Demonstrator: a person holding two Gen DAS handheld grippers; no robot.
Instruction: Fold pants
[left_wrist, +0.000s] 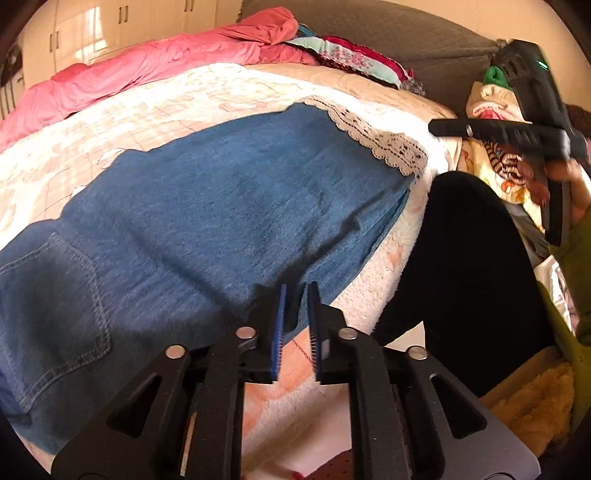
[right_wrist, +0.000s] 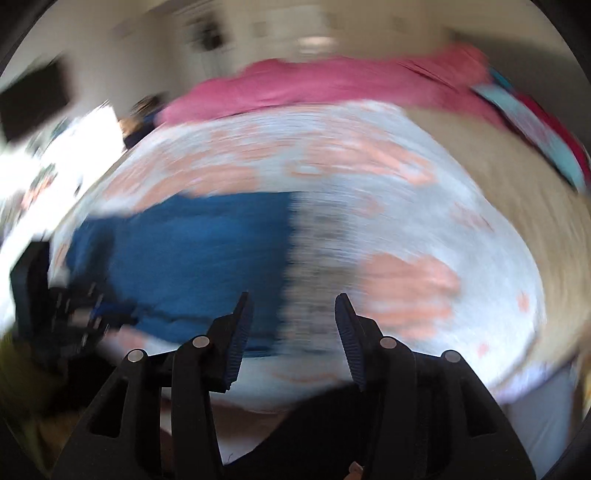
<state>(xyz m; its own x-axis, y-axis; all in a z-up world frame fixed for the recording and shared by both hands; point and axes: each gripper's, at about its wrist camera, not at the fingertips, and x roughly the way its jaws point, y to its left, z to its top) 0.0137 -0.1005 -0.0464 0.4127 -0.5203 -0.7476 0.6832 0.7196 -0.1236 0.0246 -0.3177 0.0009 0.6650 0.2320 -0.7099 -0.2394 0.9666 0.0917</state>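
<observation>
Blue pants (left_wrist: 207, 206) are lying folded on the bed's fleecy blanket (left_wrist: 229, 92), left claw (left_wrist: 295, 295) sitting barely parted at their near edge, right claw (right_wrist: 293, 310) hanging apart, gripping nothing.

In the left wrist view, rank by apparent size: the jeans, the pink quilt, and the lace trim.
1. jeans, though nearest the camera.
2. pink quilt, farther off.
3. lace trim.

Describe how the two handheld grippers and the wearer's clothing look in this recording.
Both the left gripper and right gripper are black, with angular cut-out linkages, silver round pivot pins and blue ribbed pads. From outside, the right one shows a small green light. An olive-green sleeve shows.
</observation>
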